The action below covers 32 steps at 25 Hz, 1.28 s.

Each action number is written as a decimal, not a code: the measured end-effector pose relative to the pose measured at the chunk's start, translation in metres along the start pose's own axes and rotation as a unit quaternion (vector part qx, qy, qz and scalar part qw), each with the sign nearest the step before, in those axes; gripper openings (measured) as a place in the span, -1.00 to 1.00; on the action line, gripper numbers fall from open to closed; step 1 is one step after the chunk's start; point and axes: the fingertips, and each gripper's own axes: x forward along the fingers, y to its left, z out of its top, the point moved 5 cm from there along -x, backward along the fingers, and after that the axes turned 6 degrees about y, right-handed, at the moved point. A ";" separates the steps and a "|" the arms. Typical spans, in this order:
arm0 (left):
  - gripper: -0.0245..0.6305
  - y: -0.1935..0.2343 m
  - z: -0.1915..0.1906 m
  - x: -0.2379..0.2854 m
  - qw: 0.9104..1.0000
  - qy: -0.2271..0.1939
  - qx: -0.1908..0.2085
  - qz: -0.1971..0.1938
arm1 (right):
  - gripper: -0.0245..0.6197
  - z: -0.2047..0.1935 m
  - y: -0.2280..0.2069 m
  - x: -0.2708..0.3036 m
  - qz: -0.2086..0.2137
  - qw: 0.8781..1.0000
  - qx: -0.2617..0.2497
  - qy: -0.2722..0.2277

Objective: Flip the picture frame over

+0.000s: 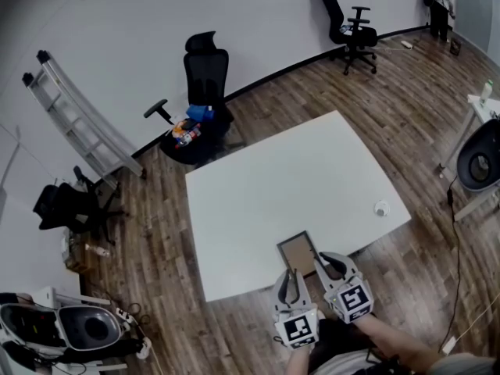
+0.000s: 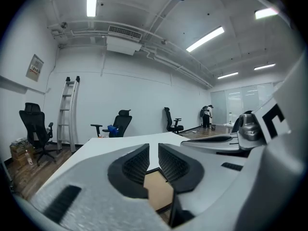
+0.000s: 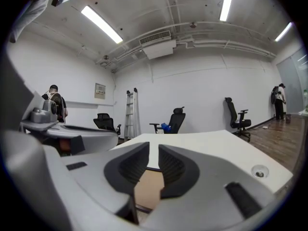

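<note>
The picture frame lies flat on the white table close to its near edge, showing a brown panel inside a thin black border. Both grippers hover side by side over its near end. My left gripper has its jaws a narrow gap apart with nothing between the pads. Through that gap the frame shows below the left gripper. My right gripper stands the same way, empty. The frame appears beneath the right gripper.
A small round white fitting sits on the table at the right. A black office chair stands beyond the far edge, a ladder leans on the wall at the left, and another chair is at the back.
</note>
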 end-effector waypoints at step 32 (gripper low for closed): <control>-0.74 -0.019 0.023 -0.032 0.999 -0.032 -0.006 0.035 | -0.90 0.031 0.010 -0.038 0.027 0.999 0.003 -0.039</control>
